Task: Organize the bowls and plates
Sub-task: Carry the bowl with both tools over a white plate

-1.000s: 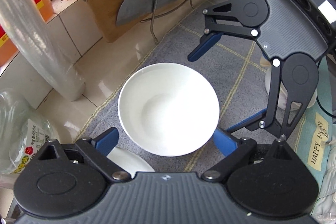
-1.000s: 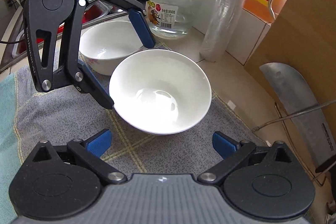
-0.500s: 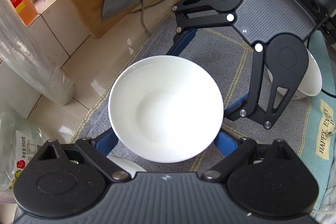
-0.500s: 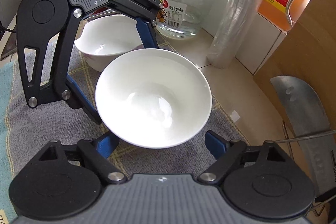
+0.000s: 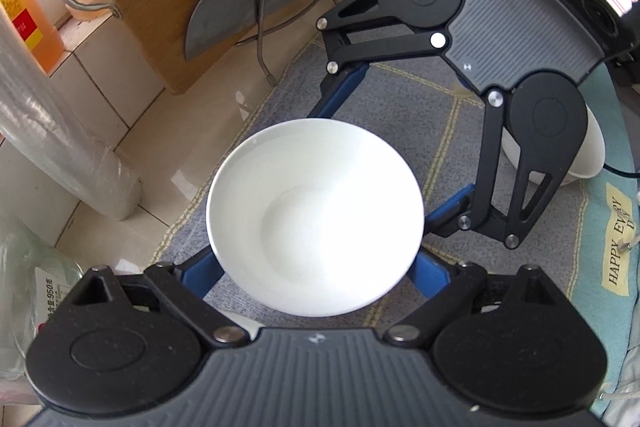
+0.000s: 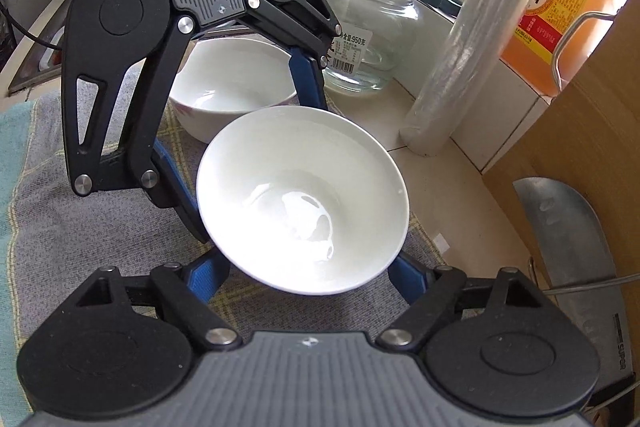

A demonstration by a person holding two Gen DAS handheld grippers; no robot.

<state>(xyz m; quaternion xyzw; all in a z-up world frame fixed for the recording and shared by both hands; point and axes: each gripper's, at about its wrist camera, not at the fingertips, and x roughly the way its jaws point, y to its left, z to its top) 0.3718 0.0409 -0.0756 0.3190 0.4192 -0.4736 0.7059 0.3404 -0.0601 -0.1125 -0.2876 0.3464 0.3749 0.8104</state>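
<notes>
Both grippers have closed in on the bowl [image 5: 315,215]. Left gripper [image 5: 314,273] and right gripper [image 6: 308,275] are spread wide; the bowl sits between each finger pair, contact unclear. A two-sided lift appears imminent.
</notes>
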